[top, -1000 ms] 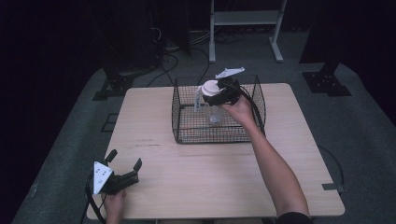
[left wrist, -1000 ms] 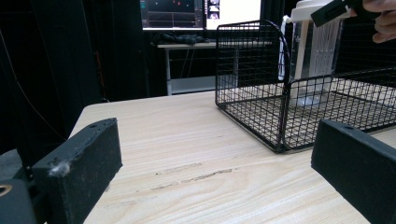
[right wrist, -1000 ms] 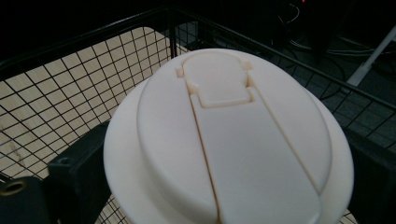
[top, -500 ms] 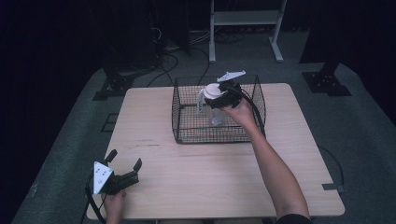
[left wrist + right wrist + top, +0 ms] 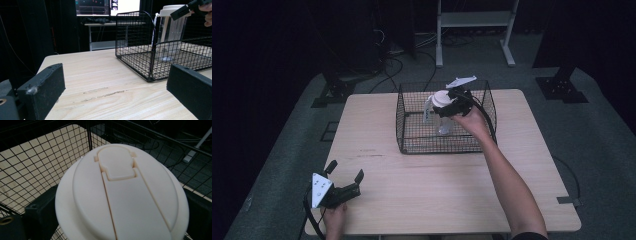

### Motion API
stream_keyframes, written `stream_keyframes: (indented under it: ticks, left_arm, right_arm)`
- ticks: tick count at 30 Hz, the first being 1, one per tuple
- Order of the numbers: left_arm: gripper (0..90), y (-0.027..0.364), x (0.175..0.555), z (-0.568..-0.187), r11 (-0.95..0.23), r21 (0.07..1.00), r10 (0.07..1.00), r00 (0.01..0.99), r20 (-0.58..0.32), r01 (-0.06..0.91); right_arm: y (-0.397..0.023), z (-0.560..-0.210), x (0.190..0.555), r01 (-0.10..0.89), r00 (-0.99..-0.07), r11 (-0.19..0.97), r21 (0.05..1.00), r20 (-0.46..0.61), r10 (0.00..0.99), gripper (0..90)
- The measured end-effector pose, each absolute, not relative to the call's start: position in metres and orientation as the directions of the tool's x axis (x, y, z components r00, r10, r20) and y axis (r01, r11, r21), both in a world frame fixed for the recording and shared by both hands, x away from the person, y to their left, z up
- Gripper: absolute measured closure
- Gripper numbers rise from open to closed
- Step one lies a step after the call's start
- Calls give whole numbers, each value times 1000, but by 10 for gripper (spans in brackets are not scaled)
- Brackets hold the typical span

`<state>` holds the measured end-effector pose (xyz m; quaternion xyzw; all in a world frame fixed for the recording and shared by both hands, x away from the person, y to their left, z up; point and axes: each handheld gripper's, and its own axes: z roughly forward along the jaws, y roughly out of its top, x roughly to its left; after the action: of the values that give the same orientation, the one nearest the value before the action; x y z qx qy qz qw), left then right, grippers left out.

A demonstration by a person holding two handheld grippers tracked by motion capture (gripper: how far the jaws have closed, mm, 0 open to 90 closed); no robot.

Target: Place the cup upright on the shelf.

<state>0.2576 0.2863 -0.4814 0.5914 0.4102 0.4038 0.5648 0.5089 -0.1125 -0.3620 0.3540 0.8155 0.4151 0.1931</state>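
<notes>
Right gripper (image 5: 447,104) clamped on white-lidded bottle (image 5: 442,112) inside wire basket (image 5: 412,145), desk's far edge; left gripper (image 5: 345,175) jaws apart, near-left corner.

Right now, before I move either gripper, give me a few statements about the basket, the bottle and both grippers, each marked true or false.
1. The right gripper grips the clear plastic bottle with the cream-white lid just under that lid. True.
2. The bottle lies on its side on the table. False: it is upright inside the black wire basket.
3. The left gripper holds nothing, jaws apart. True.
4. The wire basket sits at the near left corner of the light wooden table. False: it stands toward the far edge; the left gripper is at that near left corner.
</notes>
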Motion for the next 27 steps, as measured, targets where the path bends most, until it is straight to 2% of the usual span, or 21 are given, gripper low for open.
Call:
stream_keyframes:
  ticks: [27]
  left_arm:
    - [9,286,259,-481,-34,999,940,340,21,33]
  right_arm:
    - [-114,-356,505,414,-650,402,817,-45,759,7]
